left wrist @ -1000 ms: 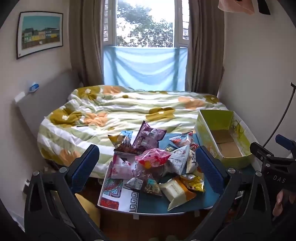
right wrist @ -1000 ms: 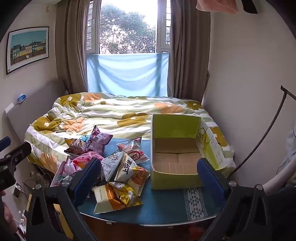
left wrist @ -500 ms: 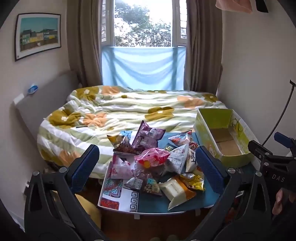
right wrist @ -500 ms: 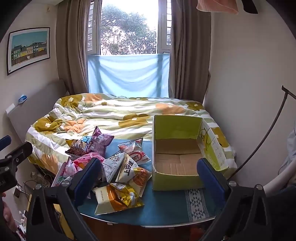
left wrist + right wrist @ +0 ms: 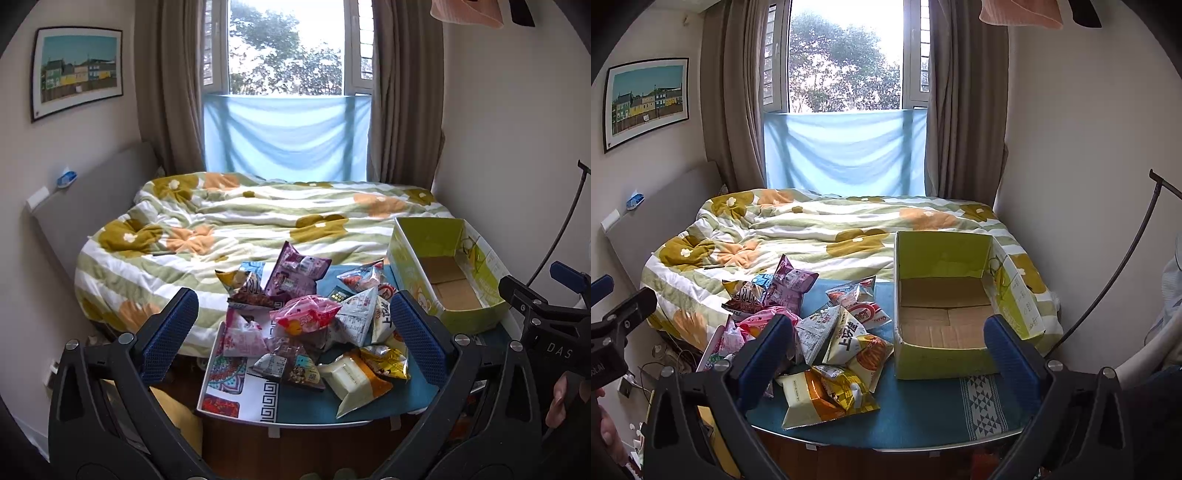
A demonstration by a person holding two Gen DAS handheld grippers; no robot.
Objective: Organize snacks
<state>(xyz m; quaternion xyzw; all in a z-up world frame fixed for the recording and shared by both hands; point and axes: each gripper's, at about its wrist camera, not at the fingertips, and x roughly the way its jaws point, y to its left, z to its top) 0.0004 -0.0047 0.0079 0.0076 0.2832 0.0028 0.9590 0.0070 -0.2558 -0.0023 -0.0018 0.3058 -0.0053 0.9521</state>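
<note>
You hold both tools above the near edge of a small table (image 5: 923, 417) covered in blue cloth, set against the foot of a bed (image 5: 831, 229). Your left gripper (image 5: 293, 325) has its 2 blue-padded fingers spread wide with nothing between them. Your right gripper (image 5: 886, 350) is spread just as wide and also holds nothing.

In the left wrist view, a heap of snack bags (image 5: 314, 325) lies ahead at 12 o'clock, framed by the fingers. A purple bag (image 5: 297, 273) stands at the far side of the heap, a pink bag (image 5: 306, 314) sits in the middle, and a white and orange bag (image 5: 354, 384) lies nearest you.

An open green cardboard box (image 5: 447, 269) sits on the table at 2 o'clock from the heap, just beside it. In the right wrist view, the box (image 5: 945, 295) is at 12 o'clock and the snacks at 10 o'clock.
</note>
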